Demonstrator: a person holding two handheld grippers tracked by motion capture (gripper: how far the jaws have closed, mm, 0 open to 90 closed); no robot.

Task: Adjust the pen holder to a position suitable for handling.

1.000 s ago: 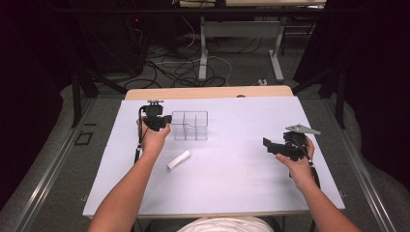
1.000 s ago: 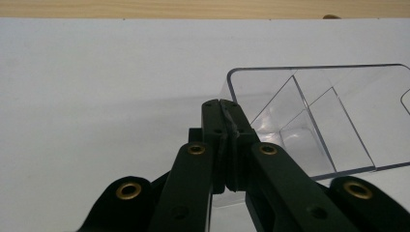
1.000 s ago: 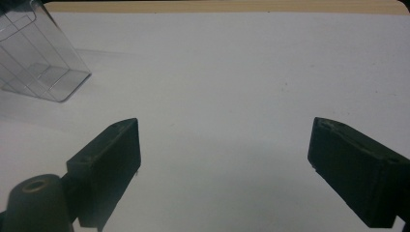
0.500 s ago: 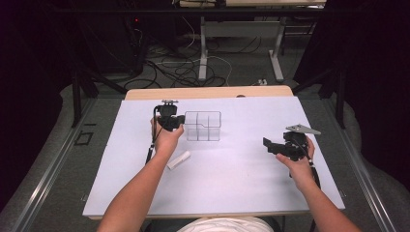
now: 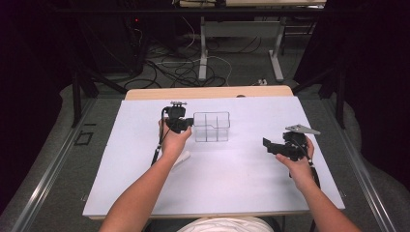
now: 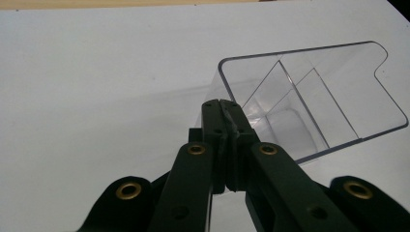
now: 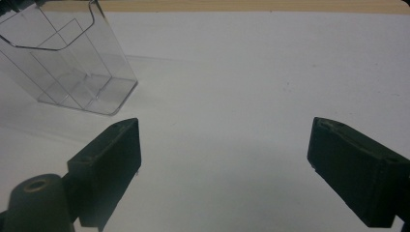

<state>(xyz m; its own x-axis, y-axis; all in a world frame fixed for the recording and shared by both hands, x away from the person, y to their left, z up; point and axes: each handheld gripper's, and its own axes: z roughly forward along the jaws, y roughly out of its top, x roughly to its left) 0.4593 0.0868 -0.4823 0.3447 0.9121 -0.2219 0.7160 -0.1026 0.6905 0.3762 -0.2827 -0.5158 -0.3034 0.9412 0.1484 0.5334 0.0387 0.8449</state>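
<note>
Clear plastic divided organiser box (image 5: 211,126) stands mid-table on the white table sheet (image 5: 232,188), its wall pinched between the closed jaws of the left gripper (image 6: 227,113); right gripper (image 7: 225,159) gapes wide, empty, well apart; placement looks unfinished, release remaining

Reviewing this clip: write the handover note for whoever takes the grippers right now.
Left gripper: shut on the near wall of the clear divided organizer, which stands upright near the middle of the white table.
Right gripper: open, holding nothing, off to the organizer's right.
A small white cylinder lies on the table beside the left forearm.
Done: organizer gripped.
Left: probably to place the organizer and deal with the cylinder; the compartments look empty.
</note>
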